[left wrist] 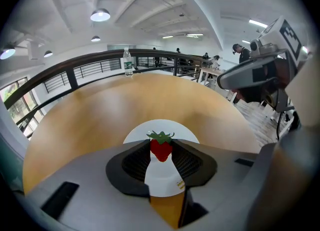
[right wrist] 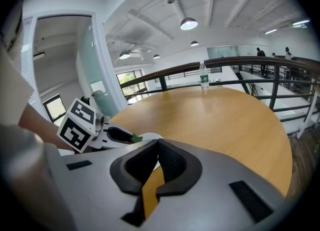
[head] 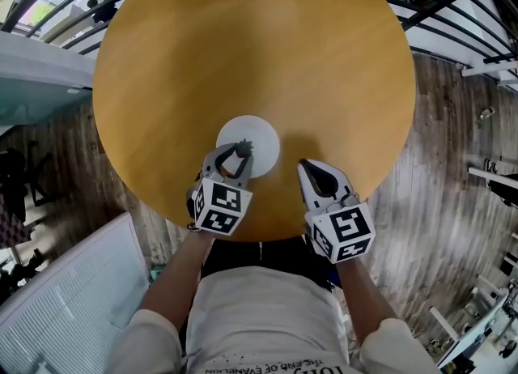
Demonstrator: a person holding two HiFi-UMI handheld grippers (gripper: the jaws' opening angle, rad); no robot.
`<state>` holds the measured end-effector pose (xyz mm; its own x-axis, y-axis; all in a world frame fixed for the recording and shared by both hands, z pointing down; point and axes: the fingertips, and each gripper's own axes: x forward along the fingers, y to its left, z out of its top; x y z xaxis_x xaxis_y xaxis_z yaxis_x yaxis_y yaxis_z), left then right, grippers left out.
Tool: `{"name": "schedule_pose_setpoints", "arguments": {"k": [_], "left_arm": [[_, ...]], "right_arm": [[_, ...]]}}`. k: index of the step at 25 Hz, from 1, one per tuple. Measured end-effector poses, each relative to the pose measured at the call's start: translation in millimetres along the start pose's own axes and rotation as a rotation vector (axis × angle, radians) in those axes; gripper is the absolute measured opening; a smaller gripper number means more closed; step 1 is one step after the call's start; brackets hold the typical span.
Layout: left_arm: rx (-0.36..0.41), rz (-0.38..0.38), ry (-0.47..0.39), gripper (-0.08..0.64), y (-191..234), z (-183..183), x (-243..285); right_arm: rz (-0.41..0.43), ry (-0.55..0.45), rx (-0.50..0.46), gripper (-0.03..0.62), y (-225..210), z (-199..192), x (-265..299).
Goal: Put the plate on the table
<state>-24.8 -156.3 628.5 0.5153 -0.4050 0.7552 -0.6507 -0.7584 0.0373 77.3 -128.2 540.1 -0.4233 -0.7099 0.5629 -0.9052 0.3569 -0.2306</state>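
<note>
Already the white plate (head: 257,139) lies flat on the round desk (head: 243,40), close to the person's edge, so placing seems done. The left hand-held gripper (head: 240,154) pinches a strawberry (left wrist: 161,148) over the plate's near rim, probably to set it there. The right hand-held gripper (head: 307,168), pressed together and empty, rests just beside the plate. Beyond the plate the desk has wide free room.

Bright, even light from ceiling lamps (left wrist: 100,14) at twelve o'clock; soft shadows on the table (head: 243,40); fisheye-bent, dark-vignetted edges.
</note>
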Motion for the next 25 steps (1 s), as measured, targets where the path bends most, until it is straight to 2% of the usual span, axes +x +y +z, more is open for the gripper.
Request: {"name": "schedule_pose_setpoints", "arguments": {"k": [5,16,25], "left_arm": [[0.036,-0.005,0.03,0.147,-0.2,-0.8,16.2],[0.045,-0.014,0.084,0.147,-2.0,-5.6,35.4],[0.067,-0.012,0.094,0.149,-3.4,-6.5,39.9]], "right_arm": [[-0.002,0.017,0.013,0.02,-8.3,-6.7,2.9],[-0.012,0.031,0.034,0.02,-16.9,-17.8,0.9],[-0.017,0.029,0.042,0.02,-19.1,-20.3,0.0]]}}
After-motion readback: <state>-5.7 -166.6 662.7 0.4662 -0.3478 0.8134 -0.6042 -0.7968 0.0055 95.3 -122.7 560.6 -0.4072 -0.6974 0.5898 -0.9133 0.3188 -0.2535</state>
